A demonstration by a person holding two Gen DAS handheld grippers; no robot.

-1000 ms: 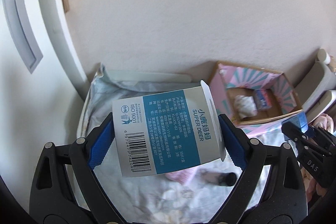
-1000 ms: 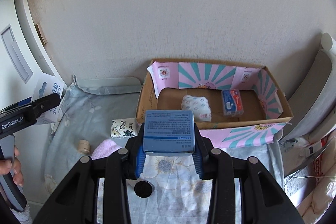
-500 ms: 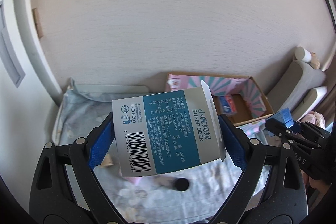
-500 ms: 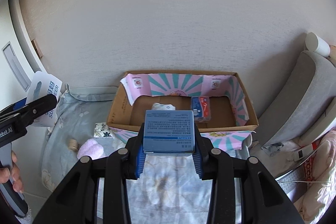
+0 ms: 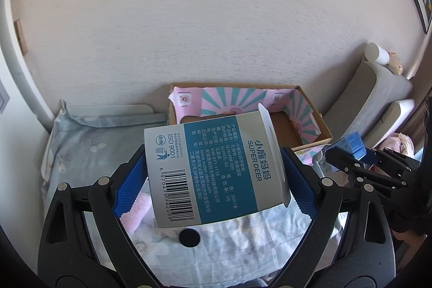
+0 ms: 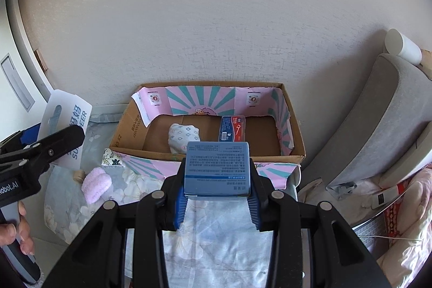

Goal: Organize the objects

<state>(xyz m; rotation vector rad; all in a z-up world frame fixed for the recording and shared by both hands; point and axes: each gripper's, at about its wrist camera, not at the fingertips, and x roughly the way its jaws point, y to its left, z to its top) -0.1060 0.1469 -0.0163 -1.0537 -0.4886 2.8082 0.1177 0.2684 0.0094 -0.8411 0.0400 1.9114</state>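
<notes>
Cardboard box (image 5: 316, 123) is seen beyond the left gripper (image 5: 213, 174), clamped on a Super Deer carton (image 5: 205, 169). From the right wrist, the right gripper (image 6: 217, 190) is clamped on a blue box (image 6: 217, 166) short of it; carrying is apparently underway, and release inside is required next.

Both wrist views angled down; share cardboard box (image 5: 318, 126).
</notes>
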